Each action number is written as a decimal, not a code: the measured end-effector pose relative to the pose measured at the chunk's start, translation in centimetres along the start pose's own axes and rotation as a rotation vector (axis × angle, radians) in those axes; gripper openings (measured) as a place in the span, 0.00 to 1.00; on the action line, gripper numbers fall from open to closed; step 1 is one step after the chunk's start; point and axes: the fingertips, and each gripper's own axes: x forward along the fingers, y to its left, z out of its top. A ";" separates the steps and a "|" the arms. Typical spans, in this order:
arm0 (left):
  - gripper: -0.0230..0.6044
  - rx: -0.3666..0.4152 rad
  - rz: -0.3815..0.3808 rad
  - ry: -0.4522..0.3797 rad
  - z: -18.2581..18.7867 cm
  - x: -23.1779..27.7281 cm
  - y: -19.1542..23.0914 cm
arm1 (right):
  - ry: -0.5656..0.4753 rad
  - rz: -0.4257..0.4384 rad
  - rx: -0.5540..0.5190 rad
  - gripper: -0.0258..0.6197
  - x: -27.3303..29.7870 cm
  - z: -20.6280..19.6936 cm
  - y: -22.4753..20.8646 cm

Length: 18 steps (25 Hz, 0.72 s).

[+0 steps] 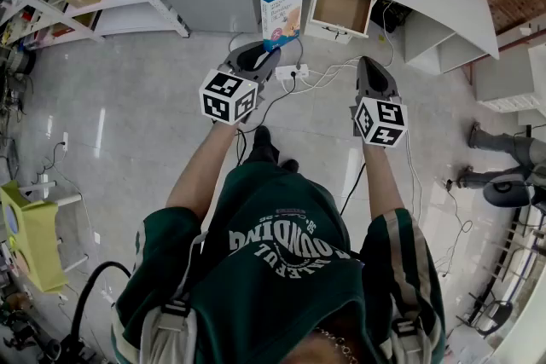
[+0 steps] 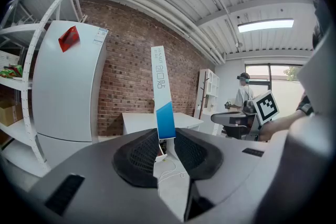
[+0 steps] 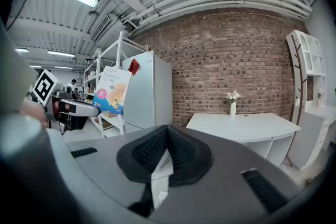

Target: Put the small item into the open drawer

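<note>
Blue and white flat cardboard box (image 1: 281,15) being clamped upright in the left gripper (image 1: 260,57), right gripper (image 1: 369,68) hanging alongside, jaws pressing together empty, white open drawer (image 1: 341,6) lying ahead.

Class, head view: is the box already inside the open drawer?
No, the left claw holds the box short of the drawer.

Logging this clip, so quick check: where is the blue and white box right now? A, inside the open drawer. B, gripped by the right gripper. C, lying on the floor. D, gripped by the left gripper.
D: the left gripper pinches the box edge-on between its pads, short of the open drawer; the right gripper is shut on nothing.
</note>
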 end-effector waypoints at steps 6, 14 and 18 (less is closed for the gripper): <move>0.20 0.001 0.005 0.001 0.0 -0.3 0.1 | -0.023 0.002 0.024 0.08 -0.2 0.0 0.2; 0.20 0.006 -0.019 -0.004 0.4 -0.7 -0.2 | -0.035 -0.035 0.020 0.08 -1.0 0.5 0.4; 0.20 0.004 -0.034 0.002 0.1 -0.5 -0.3 | -0.034 -0.047 0.016 0.08 -1.4 0.5 0.4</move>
